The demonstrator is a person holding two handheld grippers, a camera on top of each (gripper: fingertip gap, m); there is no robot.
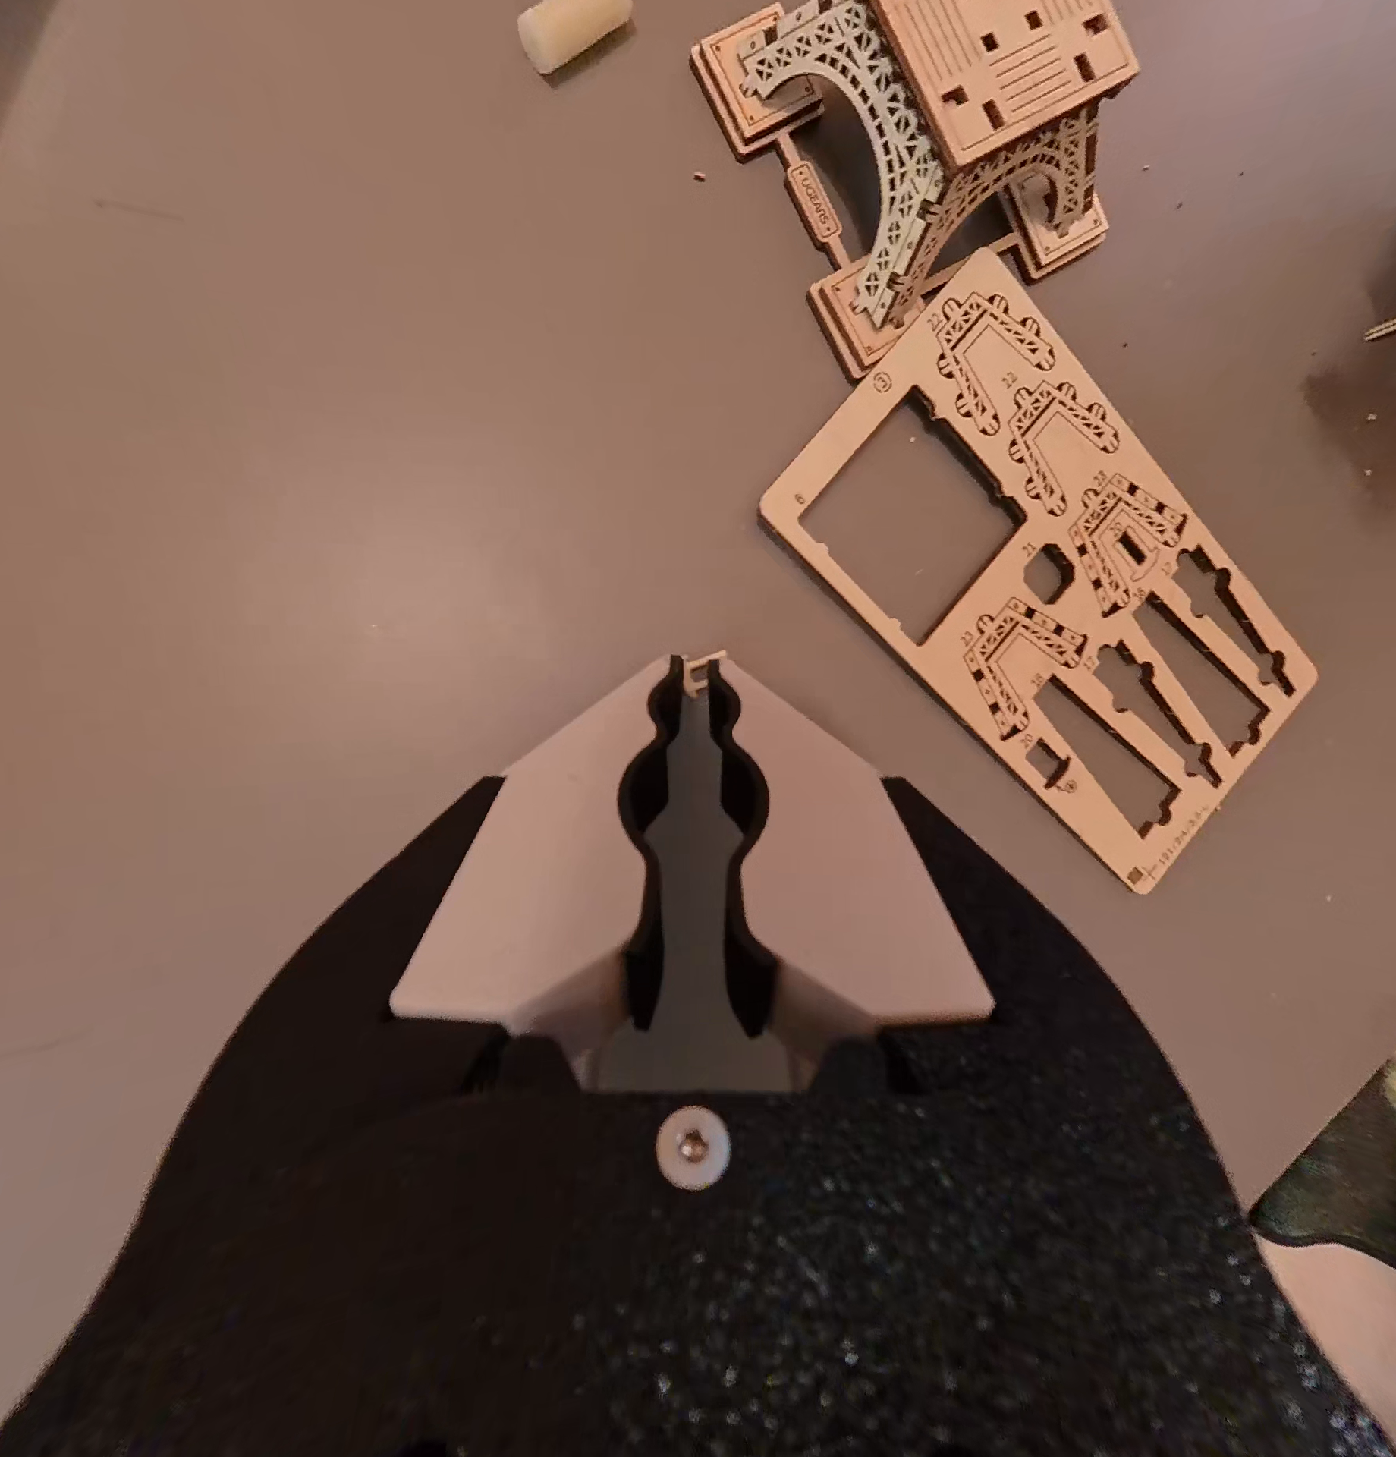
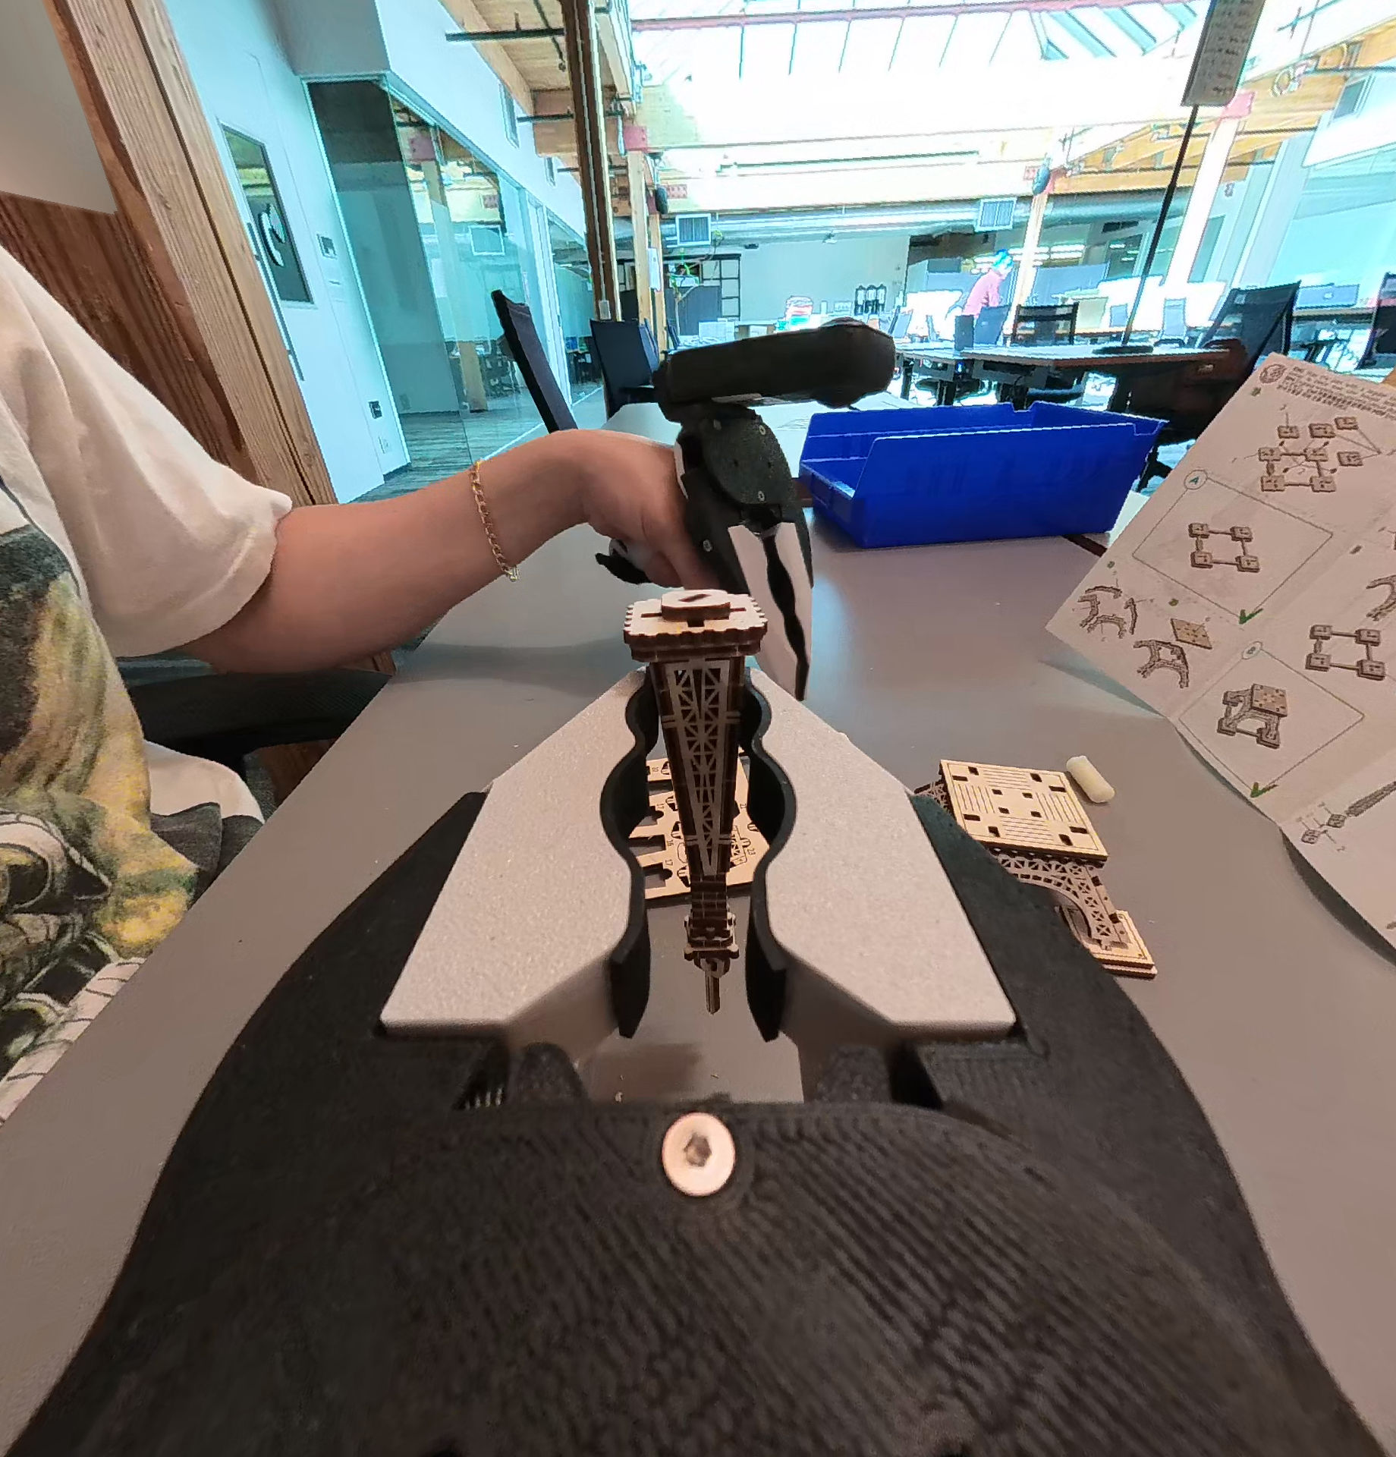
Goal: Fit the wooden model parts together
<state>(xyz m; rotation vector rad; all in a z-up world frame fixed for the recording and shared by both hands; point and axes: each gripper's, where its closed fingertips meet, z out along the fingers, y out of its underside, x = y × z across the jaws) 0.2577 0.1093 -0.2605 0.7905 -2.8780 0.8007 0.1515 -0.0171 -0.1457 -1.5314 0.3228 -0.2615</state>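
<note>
My left gripper (image 1: 696,682) points down at the grey table and is shut on a small pale wooden piece (image 1: 707,661) at its fingertips. It also shows in the right wrist view (image 2: 793,631), held by a hand, just beyond the part in my right gripper. My right gripper (image 2: 699,698) is shut on the tapered lattice upper section of the wooden tower (image 2: 699,757), wide slotted end forward, thin tip towards the camera. The tower's arched base (image 1: 955,118) (image 2: 1026,828) stands on the table. A wooden parts sheet (image 1: 1034,591) lies next to it.
A cream wax stick (image 1: 573,31) (image 2: 1089,779) lies near the base. An open instruction sheet (image 2: 1270,591) rests at the right. A blue bin (image 2: 971,473) stands at the table's far side. A person's arm (image 2: 403,552) reaches in from the left.
</note>
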